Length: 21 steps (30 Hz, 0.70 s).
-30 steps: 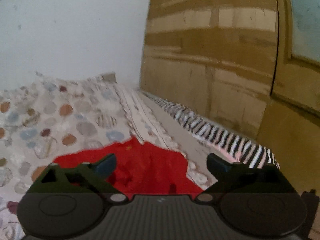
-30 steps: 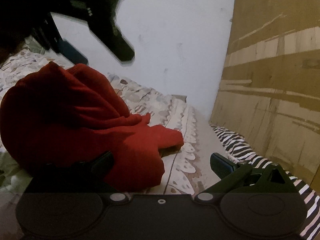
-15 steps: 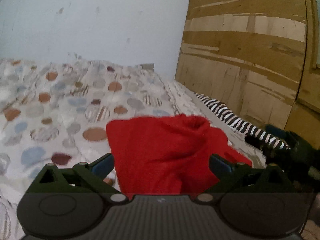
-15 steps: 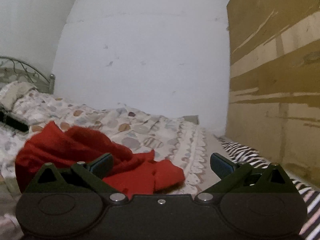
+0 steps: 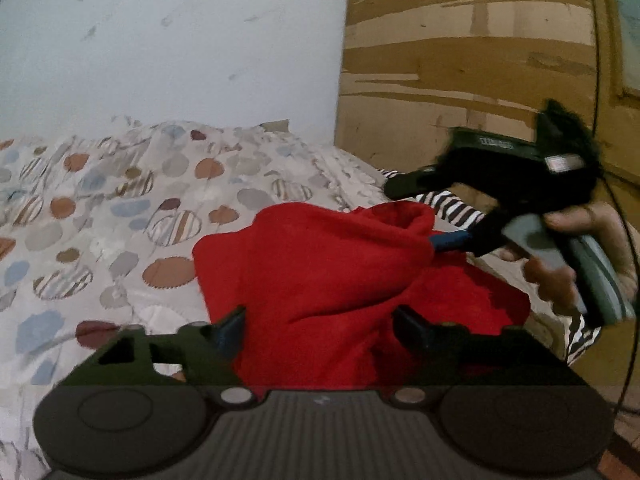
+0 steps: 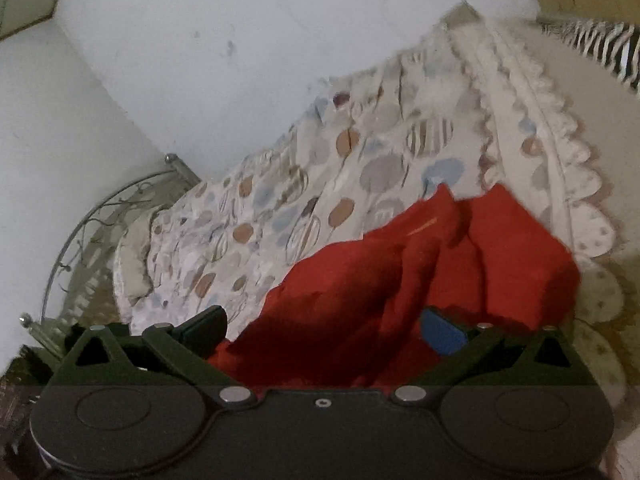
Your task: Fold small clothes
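A crumpled red garment [image 5: 320, 280] lies on the spotted bedspread [image 5: 120, 208]. In the left wrist view my left gripper [image 5: 318, 330] is open, its fingers either side of the near part of the cloth. My right gripper [image 5: 440, 216] reaches in from the right, held by a hand, with its blue-tipped fingers at the raised fold of the garment. In the right wrist view the right gripper [image 6: 324, 330] is open over the red garment [image 6: 420, 272], cloth lying between its fingers.
A brown wooden wardrobe [image 5: 480, 60] stands at the right. A zebra-striped cloth [image 6: 600, 48] lies along the bed's edge beside it. A metal bed frame [image 6: 80, 232] and a pillow [image 6: 132, 264] sit at the far end. A white wall [image 5: 160, 40] is behind the bed.
The right gripper has swung in over the garment and tilted; it now shows in the left wrist view. The left gripper has moved closer to the cloth, its fingers a little narrower.
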Motion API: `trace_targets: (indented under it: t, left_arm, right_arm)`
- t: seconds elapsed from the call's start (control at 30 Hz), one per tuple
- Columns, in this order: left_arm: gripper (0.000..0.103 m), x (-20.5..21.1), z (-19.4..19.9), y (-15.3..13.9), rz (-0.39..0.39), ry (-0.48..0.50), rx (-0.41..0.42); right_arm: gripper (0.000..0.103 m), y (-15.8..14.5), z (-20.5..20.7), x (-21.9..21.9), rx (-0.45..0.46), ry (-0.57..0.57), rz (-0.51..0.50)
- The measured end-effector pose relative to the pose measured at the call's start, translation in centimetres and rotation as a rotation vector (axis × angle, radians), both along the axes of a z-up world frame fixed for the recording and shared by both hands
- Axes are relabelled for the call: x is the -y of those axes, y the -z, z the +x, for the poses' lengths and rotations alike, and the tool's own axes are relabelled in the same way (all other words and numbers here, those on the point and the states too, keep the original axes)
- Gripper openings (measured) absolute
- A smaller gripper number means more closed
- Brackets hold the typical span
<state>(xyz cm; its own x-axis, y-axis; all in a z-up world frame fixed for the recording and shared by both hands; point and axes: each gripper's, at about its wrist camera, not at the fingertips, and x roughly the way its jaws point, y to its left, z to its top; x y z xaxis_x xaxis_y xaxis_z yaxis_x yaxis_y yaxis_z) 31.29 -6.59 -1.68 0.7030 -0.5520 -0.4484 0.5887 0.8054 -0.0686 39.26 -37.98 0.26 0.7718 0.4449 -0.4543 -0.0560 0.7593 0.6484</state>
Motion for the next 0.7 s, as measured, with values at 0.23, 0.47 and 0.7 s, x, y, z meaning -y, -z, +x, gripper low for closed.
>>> trace_targets:
  t: [0.23,0.47,0.7]
  left_arm:
    - [0.055,0.6,-1.2,0.0,0.015,0.025,0.047]
    - [0.053,2.5,-3.5,0.1,0.101,0.08,0.15]
    - [0.048,5.9,-4.0,-0.9,0.077,0.158,0.181]
  right_arm:
    - [0.087,1.8,1.9,0.6,-0.129,0.05,0.047]
    - [0.033,1.1,2.2,-0.6,-0.106,0.035,-0.033]
    - [0.02,-2.8,1.1,-0.9,0.081,-0.003,-0.155]
